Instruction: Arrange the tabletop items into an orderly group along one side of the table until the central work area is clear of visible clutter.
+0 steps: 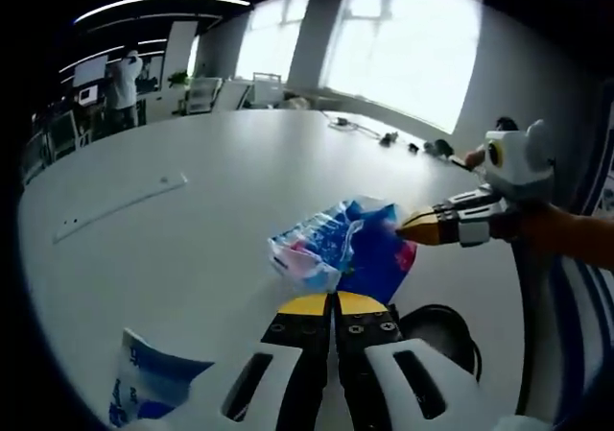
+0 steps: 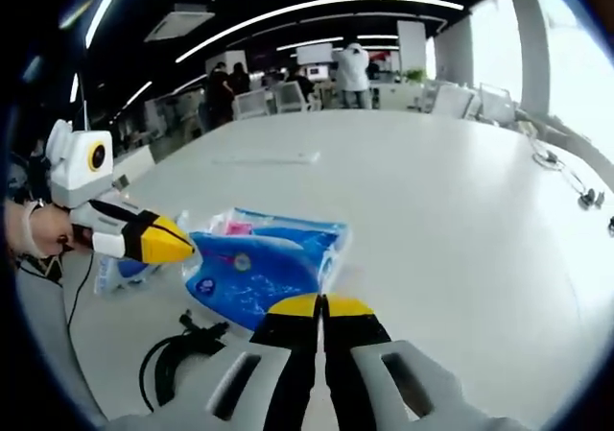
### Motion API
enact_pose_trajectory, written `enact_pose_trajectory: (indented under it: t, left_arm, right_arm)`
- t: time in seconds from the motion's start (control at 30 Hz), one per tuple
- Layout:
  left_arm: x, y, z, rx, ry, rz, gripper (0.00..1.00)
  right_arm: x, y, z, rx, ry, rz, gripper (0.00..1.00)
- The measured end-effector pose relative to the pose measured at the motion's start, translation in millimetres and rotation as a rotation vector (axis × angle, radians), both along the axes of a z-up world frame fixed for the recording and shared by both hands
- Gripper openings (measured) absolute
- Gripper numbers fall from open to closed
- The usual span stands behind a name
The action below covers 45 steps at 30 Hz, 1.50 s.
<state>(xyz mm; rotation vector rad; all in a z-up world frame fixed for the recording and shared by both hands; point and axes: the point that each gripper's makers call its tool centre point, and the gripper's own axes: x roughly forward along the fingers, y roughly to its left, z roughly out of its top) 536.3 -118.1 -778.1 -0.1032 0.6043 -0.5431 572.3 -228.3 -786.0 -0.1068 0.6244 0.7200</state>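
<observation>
I saw the broad white round-edged bench (image 1: 221, 191) spread ahead of both sets of jaws. The crinkled blue, white and pink plastic packet (image 1: 345, 249) lay flat on it, just beyond my left gripper (image 1: 335, 303), whose yellow-tipped jaws were pressed together, holding nothing. My right gripper (image 2: 321, 305) sat the same way, jaws together just short of that packet. A second blue-and-white plastic bag (image 1: 144, 388) lay beside the left jaws, to their left. A coiled black cable (image 2: 177, 354) lay left of the right jaws.
</observation>
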Motion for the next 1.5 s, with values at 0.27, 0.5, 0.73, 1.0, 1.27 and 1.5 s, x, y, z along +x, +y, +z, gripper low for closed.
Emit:
enact_pose_trajectory:
  t: [0.27, 0.5, 0.73, 1.0, 1.27, 1.5]
  left_arm:
    - [6.3, -3.7, -5.0, -0.003, 0.012, 0.004, 0.0]
    - [7.0, -7.2, -11.6, -0.004, 0.023, 0.002, 0.0]
    - [4.5, -12.8, -19.6, -0.006, 0.035, -0.006, 0.0]
    - [6.6, -15.3, -27.5, -0.01, 0.046, -0.002, 0.0]
    - [7.1, -13.8, -32.2, -0.014, 0.052, 0.009, 0.0]
    - [7.4, -13.8, -32.6, -0.008, 0.051, 0.007, 0.0]
  right_arm:
    - [2.3, -3.1, -10.6, -0.014, 0.017, -0.002, 0.0]
    - [1.8, -8.3, -16.8, -0.021, 0.032, -0.005, 0.0]
    - [0.2, -13.4, -21.1, -0.031, 0.036, -0.006, 0.0]
    - [0.3, -15.7, -29.0, -0.035, 0.044, -0.009, 0.0]
    - [1.1, -15.9, -31.8, -0.026, 0.048, -0.015, 0.0]
    - [2.3, -15.7, -32.3, -0.025, 0.046, -0.014, 0.0]
